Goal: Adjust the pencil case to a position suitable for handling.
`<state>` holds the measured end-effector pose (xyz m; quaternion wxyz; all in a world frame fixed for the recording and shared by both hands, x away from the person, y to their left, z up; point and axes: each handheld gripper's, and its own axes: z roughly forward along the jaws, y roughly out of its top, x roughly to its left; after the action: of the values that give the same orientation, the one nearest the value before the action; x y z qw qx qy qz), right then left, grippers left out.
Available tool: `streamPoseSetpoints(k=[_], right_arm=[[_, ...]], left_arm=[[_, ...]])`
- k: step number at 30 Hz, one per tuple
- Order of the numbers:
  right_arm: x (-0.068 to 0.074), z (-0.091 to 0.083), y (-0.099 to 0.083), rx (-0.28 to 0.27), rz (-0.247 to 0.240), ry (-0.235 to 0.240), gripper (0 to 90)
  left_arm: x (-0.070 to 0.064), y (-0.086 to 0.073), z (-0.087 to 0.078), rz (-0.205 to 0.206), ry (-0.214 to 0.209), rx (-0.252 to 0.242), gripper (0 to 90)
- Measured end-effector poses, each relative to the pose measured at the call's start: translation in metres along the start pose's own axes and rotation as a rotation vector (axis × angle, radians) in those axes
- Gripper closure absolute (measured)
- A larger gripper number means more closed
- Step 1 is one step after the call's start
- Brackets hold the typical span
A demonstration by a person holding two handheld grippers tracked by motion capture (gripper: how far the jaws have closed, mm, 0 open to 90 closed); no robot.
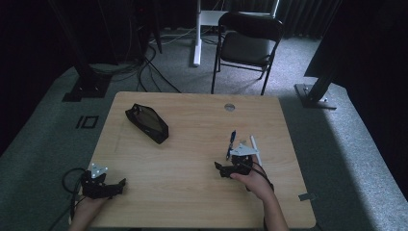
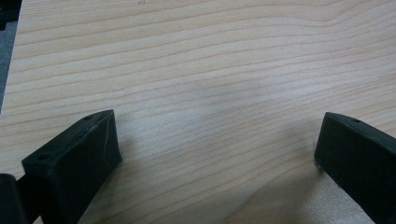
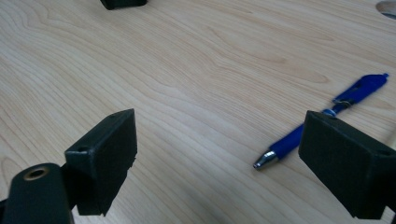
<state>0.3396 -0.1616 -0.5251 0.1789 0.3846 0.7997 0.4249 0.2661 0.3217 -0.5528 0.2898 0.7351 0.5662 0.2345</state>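
One blue pen point(image 3: 322, 124) with a silver tip lies flat on the pale wood-grain table point(image 1: 192, 163), just beside the right gripper point(image 3: 219, 158), whose two blocky black jaws stand spread wide with the pen's tip just inside the right one, untouched. In the high view a white stick-shaped object point(image 1: 255, 148) lies beside the pen. One black pouch point(image 1: 147, 123) rests well apart, toward the far left. The left gripper point(image 2: 217, 154), jaws also spread, hovers over bare wood near the table's front left edge. One folding chair point(image 1: 248, 45) stands behind the table.
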Motion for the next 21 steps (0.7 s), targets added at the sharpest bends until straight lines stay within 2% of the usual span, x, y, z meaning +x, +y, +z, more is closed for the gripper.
streamPoseSetpoints(k=[7, 12, 21], right_arm=[[0.006, 0.009, 0.008, 0.01, -0.019, 0.016, 11.3], [0.01, 0.015, 0.017, -0.005, -0.029, 0.025, 11.4], [0.022, 0.029, 0.023, 0.001, -0.043, 0.056, 11.8]], left_arm=[[0.0, 0.0, 0.0, -0.002, 0.0, -0.002, 0.3], [0.0, 0.0, 0.0, -0.002, 0.0, -0.002, 0.3], [0.0, 0.0, 0.0, -0.002, 0.0, -0.002, 0.3]])
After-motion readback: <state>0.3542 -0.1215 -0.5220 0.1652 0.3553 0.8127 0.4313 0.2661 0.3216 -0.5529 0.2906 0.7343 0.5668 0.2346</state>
